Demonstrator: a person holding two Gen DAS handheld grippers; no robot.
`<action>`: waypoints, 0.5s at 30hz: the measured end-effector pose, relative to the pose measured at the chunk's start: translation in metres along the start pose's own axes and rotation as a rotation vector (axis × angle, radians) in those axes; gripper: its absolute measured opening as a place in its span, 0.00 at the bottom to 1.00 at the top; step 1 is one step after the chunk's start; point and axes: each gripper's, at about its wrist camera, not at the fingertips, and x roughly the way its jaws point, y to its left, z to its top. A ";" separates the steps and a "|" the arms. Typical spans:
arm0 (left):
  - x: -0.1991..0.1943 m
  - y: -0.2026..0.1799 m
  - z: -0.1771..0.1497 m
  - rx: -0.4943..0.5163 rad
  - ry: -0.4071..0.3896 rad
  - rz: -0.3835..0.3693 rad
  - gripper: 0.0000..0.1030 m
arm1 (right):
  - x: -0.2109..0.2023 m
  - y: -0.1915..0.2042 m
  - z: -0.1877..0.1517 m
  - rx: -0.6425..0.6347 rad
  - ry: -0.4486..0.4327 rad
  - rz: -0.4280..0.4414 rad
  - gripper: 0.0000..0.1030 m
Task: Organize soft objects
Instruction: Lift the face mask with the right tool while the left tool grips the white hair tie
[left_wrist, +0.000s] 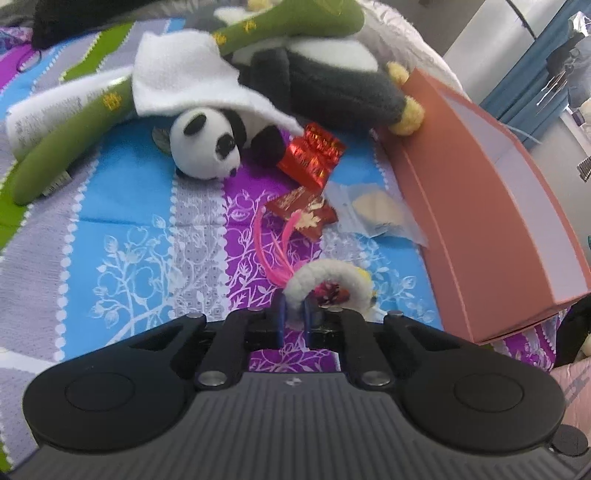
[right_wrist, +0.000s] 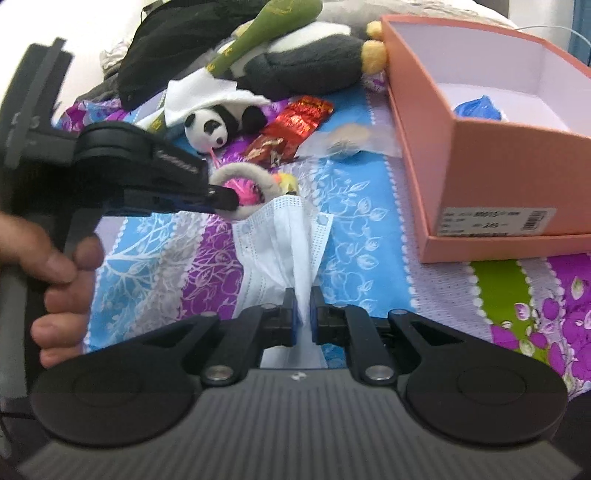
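I have my left hand-held gripper (left_wrist: 294, 320) clamped on a fluffy white ring (left_wrist: 328, 280), its blue pads pinching the ring's near end. Pink strands (left_wrist: 275, 254) trail from the ring toward the red foil packets (left_wrist: 312, 155). From the right wrist view I see the same left hand-held gripper (right_wrist: 221, 197) reaching in from the left, a hand (right_wrist: 62, 273) wrapped round its handle, with the ring (right_wrist: 240, 177) at its tip.

My right hand-held gripper (right_wrist: 303, 308) is closed on a white face mask (right_wrist: 284, 236); the bunched near end of the mask sits between the pads, and the rest fans out over the patterned bedspread (right_wrist: 354, 221) up to the ring.

Beyond both lie a small panda (left_wrist: 207, 144) half under a white cloth (left_wrist: 184, 81), a green plush stalk (left_wrist: 70, 147) to its left, and a big dark and white plush (left_wrist: 332, 81) behind it. A clear bag (left_wrist: 373, 214) with something beige in it lies just beside the box.

The pink box (right_wrist: 480, 177) stands open on the right, well apart from the mask, with a blue item (right_wrist: 476, 107) inside against its near wall.
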 end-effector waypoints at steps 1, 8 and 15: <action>-0.006 0.000 -0.001 -0.001 -0.010 -0.002 0.11 | -0.002 0.000 0.001 0.000 -0.004 -0.001 0.10; -0.047 0.003 -0.020 -0.031 -0.063 -0.006 0.11 | -0.024 0.004 -0.004 -0.001 -0.037 -0.014 0.10; -0.079 0.016 -0.045 -0.081 -0.101 0.009 0.11 | -0.038 0.002 -0.012 0.006 -0.055 -0.027 0.10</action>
